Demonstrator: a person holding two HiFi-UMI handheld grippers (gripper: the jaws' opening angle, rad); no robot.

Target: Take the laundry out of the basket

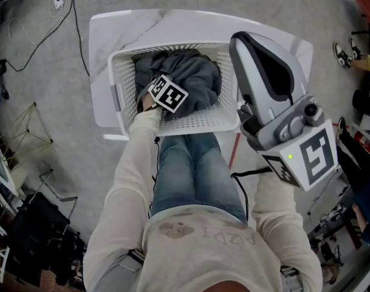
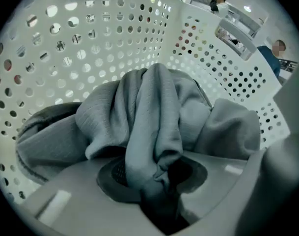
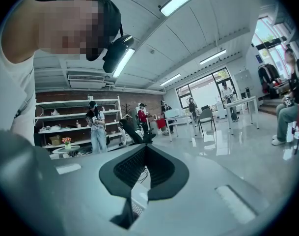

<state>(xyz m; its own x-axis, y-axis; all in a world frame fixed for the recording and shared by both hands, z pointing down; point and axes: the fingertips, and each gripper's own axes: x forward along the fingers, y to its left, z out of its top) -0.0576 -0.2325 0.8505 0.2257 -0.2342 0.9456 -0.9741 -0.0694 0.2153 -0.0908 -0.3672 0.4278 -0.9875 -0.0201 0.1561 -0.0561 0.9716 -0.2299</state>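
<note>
A white perforated laundry basket (image 1: 118,90) stands on a small white table (image 1: 109,29) in front of my knees. A dark grey garment (image 1: 194,72) lies bunched inside it. My left gripper (image 1: 171,81) reaches down into the basket, its marker cube above the cloth. In the left gripper view a fold of the grey garment (image 2: 149,112) runs down between the jaws of the left gripper (image 2: 156,178), which is shut on it, with the basket wall (image 2: 90,48) behind. My right gripper (image 1: 246,41) is raised beside the basket's right side; the right gripper (image 3: 145,151) looks shut, holding nothing.
Cables (image 1: 45,29) trail over the grey floor at the far left. Black equipment (image 1: 39,236) stands at the lower left. The right gripper view faces out into a room with shelves (image 3: 66,127), desks and several people standing.
</note>
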